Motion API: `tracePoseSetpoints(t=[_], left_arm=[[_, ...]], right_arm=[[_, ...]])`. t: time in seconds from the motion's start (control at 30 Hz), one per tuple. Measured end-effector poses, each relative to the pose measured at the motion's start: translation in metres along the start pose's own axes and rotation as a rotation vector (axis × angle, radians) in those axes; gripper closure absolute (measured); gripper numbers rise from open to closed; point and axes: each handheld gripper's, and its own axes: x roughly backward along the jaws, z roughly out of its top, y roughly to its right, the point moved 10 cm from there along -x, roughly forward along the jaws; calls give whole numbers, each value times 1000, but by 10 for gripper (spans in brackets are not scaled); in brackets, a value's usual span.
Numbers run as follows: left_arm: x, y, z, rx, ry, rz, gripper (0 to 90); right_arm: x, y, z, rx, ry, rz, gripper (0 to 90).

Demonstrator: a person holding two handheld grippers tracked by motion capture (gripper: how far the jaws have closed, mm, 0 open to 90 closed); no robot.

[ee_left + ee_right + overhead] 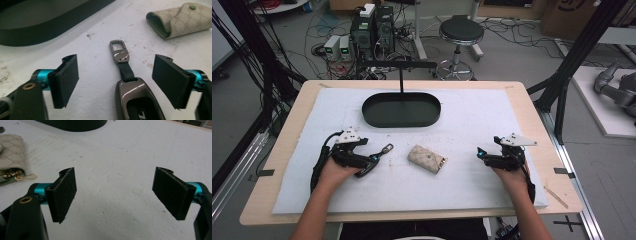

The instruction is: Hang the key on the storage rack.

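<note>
Left hand-held gripper (115, 82), jaws spread, straddles a dark key fob (135, 100) without touching it. Beige key pouch (180, 20) lies at two o'clock. Right hand-held gripper (115, 195) rests spread, holding nothing.

Robotics lab: computer towers (373, 30), cable tangle on floor (312, 27), rolling stool (460, 32), black rig frame (577, 55) beyond the grippers' table (287, 145).
</note>
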Motion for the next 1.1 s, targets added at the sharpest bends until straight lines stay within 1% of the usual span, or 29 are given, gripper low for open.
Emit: tracePoseSetpoints(t=[0.07, 0.17, 0.27, 0.3, 0.37, 0.4, 0.43, 0.53, 0.57, 0.6, 0.67, 0.7, 0.73, 0.77, 0.83, 0.87, 1.03, 1.1], left_arm=[[-5, 1, 0, 2, -6, 2, 260], [-11, 2, -1, -5, -24, -1, 308], [-16, 2, -2, -6, -40, 2, 356], [-17, 2, -2, -6, -44, 4, 395], [-19, 2, -2, -12, -52, 6, 430], [-20, 3, -2, -21, -58, 4, 430], [-21, 4, -1, -23, -60, 5, 454], [-24, 5, -4, -39, -89, 16, 562], [-25, 6, -4, -50, -98, 17, 562], [-26, 7, -5, -61, -106, 18, 583], [-26, 9, -5, -57, -107, 15, 616], [-26, 9, -5, -56, -106, 16, 654], [-26, 9, -5, -60, -105, 15, 654], [-26, 10, -5, -67, -106, 12, 724], [-26, 11, -5, -86, -107, 22, 735], [-25, 12, -5, -94, -107, 17, 796], [-24, 12, -5, -84, -98, 0, 810], [-22, 12, -3, -88, -93, 4, 819]], right_arm=[[-1, -1, 0, 1, -1, 0, 200], [-2, -2, 0, 13, -4, 1, 200], [-3, -3, 0, 12, -5, 1, 200], [-3, -2, 0, 10, -9, -1, 200], [-4, -2, 0, 10, -10, -2, 200], [-4, -2, 0, 10, -10, -2, 200], [-4, -3, -1, 10, -11, 1, 200], [-5, -3, -1, 14, -14, 2, 200], [-5, -3, -1, 14, -14, 2, 200], [-4, -2, -1, 13, -14, 1, 200], [-4, -2, -1, 10, -15, -2, 200], [-4, -2, -2, 8, -18, -2, 200], [-4, -2, -2, 8, -18, -2, 200], [-4, -2, -1, 9, -17, -2, 200], [-4, -2, -1, 10, -15, -2, 200], [-4, -2, -1, 9, -15, -1, 200], [-4, -2, -1, 8, -12, -1, 200], [-3, -2, -1, 6, -13, 1, 200]])
